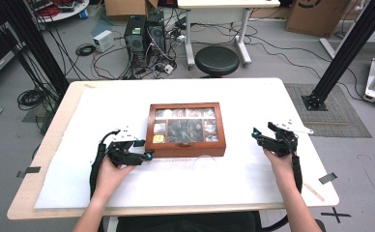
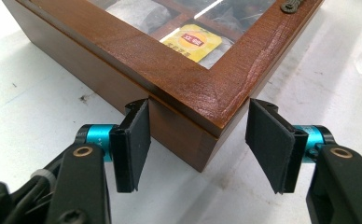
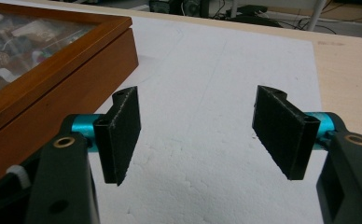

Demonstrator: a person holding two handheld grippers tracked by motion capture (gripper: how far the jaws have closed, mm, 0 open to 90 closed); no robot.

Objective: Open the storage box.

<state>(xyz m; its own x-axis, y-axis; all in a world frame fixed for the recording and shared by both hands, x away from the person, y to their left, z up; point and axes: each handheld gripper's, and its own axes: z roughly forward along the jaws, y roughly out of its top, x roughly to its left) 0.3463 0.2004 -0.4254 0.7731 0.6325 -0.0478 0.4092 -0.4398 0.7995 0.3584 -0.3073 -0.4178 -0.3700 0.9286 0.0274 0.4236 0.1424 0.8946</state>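
The left tongs straddle the near left corner of the wooden box. One pad touches the box's side and the other stands clear, so nothing is clamped. The right tongs stand wide apart over the white sheet, just beside the box's right side, holding nothing. The box, with its glass lid down over a yellow packet, lies at the middle of the table, nearer its front edge.
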